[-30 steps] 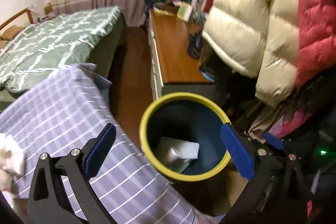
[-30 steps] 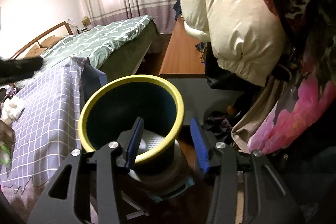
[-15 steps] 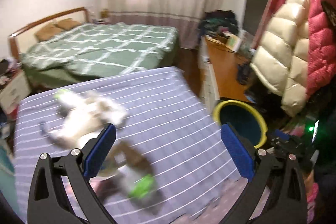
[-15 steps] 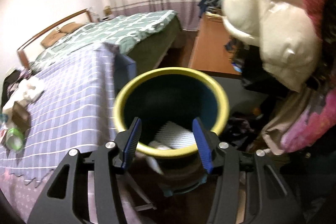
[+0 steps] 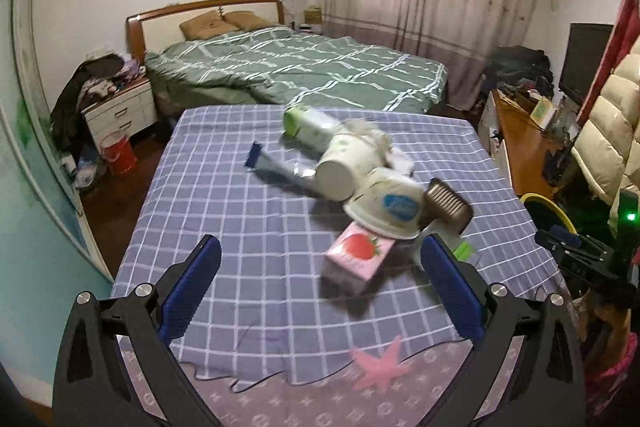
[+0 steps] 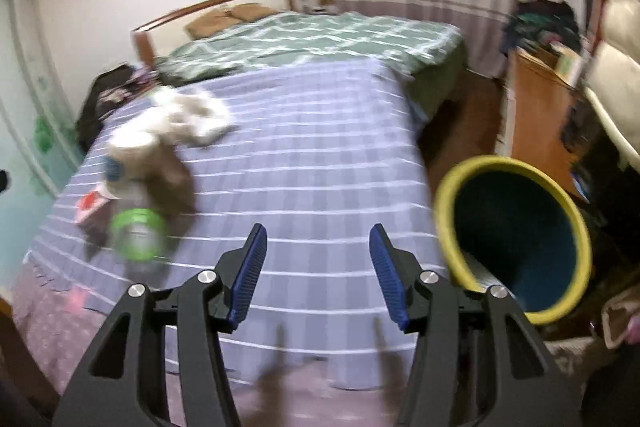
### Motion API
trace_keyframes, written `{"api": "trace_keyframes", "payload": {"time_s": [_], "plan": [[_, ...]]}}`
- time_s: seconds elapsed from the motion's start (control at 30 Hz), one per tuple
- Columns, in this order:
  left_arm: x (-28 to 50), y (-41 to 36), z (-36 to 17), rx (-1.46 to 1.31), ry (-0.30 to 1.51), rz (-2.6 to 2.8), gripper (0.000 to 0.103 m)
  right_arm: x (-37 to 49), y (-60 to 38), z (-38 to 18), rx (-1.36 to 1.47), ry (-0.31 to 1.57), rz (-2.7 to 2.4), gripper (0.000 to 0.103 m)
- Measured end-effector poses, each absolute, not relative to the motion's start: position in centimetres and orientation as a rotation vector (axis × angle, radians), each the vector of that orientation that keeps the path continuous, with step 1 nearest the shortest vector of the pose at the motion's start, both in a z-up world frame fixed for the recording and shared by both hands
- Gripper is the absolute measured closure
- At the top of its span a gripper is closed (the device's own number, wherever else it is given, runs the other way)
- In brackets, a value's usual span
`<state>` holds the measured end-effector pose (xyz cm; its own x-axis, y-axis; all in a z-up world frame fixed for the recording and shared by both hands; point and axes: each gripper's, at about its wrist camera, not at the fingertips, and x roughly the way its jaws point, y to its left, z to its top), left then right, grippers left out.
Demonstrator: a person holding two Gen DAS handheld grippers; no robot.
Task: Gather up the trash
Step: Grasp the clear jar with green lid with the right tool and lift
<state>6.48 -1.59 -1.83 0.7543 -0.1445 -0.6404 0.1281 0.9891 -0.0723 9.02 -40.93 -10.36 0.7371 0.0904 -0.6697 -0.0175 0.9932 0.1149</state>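
Left gripper is held wide open, empty, over table's near edge. Right gripper: jaws just opening, nothing between. Trash pile lies beyond, mid-table. Bin stands off table's right edge.

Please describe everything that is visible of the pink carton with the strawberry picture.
The pink carton is a small box, apparently cardboard, with a red strawberry printed on its upper face. It lies flat on the checked cloth, at the near end of the trash pile. A white cup overlaps its far corner. No gripper touches it.
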Motion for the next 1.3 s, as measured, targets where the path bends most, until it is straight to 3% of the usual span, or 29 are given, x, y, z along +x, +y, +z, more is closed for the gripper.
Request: {"api": "trace_keyframes", "payload": {"time_s": [0.4, 0.93, 1.3], "plan": [[6.0, -0.4, -3.0, -0.059, 0.705, -0.163, 0.005, 10.5, -29.5, -10.5, 0.033, 0.811, 0.378, 0.051], [6.8, -1.8, -5.1, -0.064, 0.765, -0.197, 0.005, 14.6, -28.4, -14.1, 0.026, 0.911, 0.381, 0.050], [7.5, -3.1, -5.7, -0.047, 0.782, -0.216, 0.005, 12.2, -29.6, -11.0, 0.047, 0.836, 0.398, 0.053]]}}
